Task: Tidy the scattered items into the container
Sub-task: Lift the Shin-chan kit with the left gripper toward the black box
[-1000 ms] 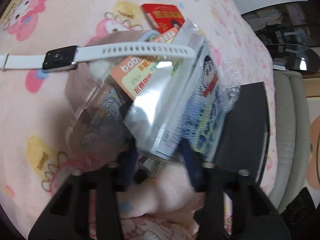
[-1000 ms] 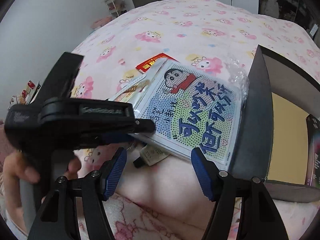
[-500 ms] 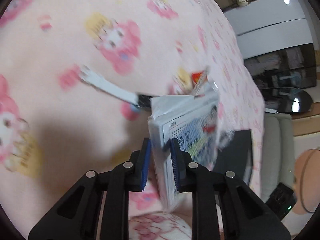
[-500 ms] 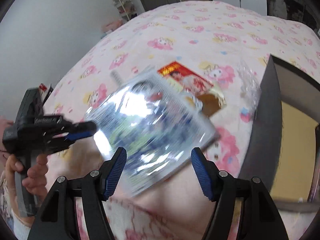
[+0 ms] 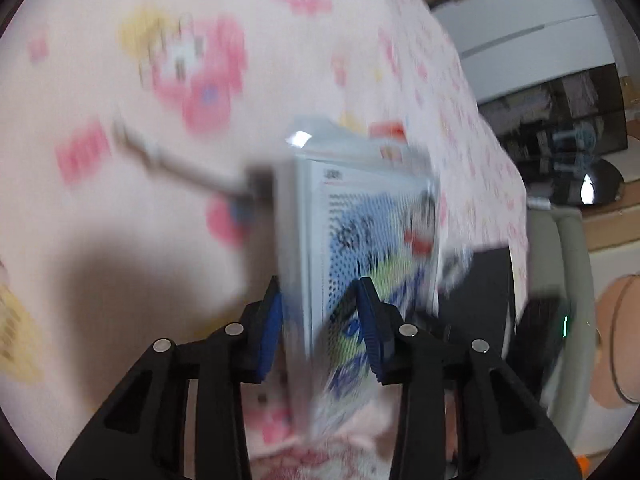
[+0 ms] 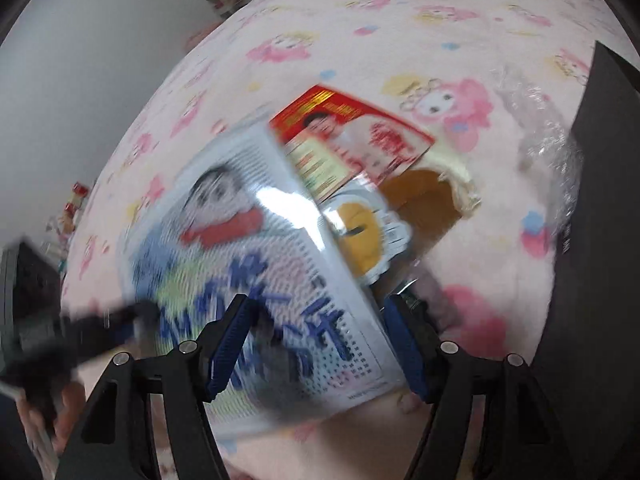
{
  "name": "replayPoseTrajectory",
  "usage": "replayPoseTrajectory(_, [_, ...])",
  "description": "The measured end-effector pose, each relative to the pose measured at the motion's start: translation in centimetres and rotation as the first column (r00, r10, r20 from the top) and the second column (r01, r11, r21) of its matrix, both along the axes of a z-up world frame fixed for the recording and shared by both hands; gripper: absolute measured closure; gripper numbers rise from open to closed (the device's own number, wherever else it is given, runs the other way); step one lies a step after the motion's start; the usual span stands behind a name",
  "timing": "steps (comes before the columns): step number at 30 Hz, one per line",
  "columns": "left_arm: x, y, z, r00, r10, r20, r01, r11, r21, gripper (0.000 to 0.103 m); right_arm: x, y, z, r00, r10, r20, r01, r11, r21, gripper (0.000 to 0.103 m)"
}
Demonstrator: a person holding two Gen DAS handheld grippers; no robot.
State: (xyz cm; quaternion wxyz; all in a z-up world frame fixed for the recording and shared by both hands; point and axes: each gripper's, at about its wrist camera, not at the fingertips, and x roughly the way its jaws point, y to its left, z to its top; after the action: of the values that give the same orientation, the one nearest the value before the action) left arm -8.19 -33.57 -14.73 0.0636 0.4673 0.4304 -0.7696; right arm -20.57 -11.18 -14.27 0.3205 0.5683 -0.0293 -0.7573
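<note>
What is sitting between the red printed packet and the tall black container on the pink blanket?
In the right wrist view, a brown-and-cream plush piece and crinkled clear plastic wrap lie between the red printed packet and the black container.

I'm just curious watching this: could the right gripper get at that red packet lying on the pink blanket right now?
Probably not directly. The cartoon pack tilts between the right gripper and the red packet, covering the packet's near corner. The gripper's open jaws stand around the pack's lower edge, so the pack would need moving first.

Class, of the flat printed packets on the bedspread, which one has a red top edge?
The red packet showing a person's photo, partly tucked behind the lifted blue cartoon packet.
</note>
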Motion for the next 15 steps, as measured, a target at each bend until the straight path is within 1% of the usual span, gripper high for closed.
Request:
replayPoseTrajectory(2, [-0.2,0.0,1.1,1.000,0.010,0.025,-0.007,0.993,-0.115,0.067,1.9,-0.3,-0.1,0.995,0.085,0.047,-0.084,0.996,-0.022,0.038])
replayPoseTrajectory(3, [0.0,0.2,1.3,0.999,-0.002,0.035,0.007,0.989,-0.148,0.061,2.8,-0.4,-0.2,0.989,0.121,0.081,-0.118,0.992,-0.045,0.038])
replayPoseTrajectory(4, [0.3,0.3,1.2,0.999,-0.016,0.038,0.022,0.989,-0.149,0.056,3.7,-0.4,-0.2,0.983,0.150,0.106,-0.144,0.988,-0.063,0.038])
replayPoseTrajectory(5, [0.4,0.4,0.9,0.999,-0.035,0.042,0.040,0.991,-0.129,0.044,4.2,-0.3,-0.2,0.982,0.158,0.108,-0.152,0.986,-0.067,0.038])
replayPoseTrajectory(6, [0.7,0.4,0.3,0.997,-0.054,0.047,0.058,0.993,-0.106,0.041,4.6,-0.3,-0.1,0.985,0.150,0.091,-0.145,0.988,-0.060,0.038])
replayPoseTrajectory(7, [0.9,0.4,-0.6,0.996,-0.068,0.062,0.073,0.993,-0.090,0.041,4.6,-0.2,0.1,0.991,0.126,0.051,-0.124,0.991,-0.042,0.038])
replayPoseTrajectory(8, [0.9,0.5,-1.3,0.993,-0.072,0.090,0.079,0.994,-0.074,0.041,4.4,-0.3,0.2,0.993,0.110,0.030,-0.109,0.994,-0.030,0.038])
replayPoseTrajectory(9, [0.9,0.5,-2.1,0.992,-0.070,0.104,0.075,0.996,-0.050,0.040,3.9,-0.4,0.1,0.996,0.085,0.013,-0.085,0.996,-0.019,0.038])
replayPoseTrajectory(10, [1.0,0.4,-2.6,0.993,-0.067,0.101,0.069,0.997,-0.022,0.040,3.7,-0.5,0.0,0.997,0.081,0.018,-0.080,0.996,-0.029,0.040])
replayPoseTrajectory(11, [1.3,0.3,-2.9,0.994,-0.063,0.093,0.063,0.998,0.005,0.040,3.3,-0.8,-0.1,0.996,0.085,0.034,-0.083,0.996,-0.044,0.042])
replayPoseTrajectory(12, [1.4,0.4,-3.0,0.994,-0.064,0.091,0.063,0.998,0.015,0.039,3.2,-1.1,-0.1,0.995,0.097,0.039,-0.094,0.994,-0.051,0.055])
replayPoseTrajectory(13, [1.7,0.5,-2.9,0.994,-0.067,0.092,0.066,0.998,0.013,0.038,3.3,-1.4,0.2,0.993,0.111,0.040,-0.109,0.993,-0.047,0.056])
replayPoseTrajectory(15, [2.1,0.8,-2.7,0.994,-0.067,0.090,0.065,0.998,0.027,0.038,4.1,-1.7,0.9,0.993,0.117,0.008,-0.117,0.993,-0.035,0.057])
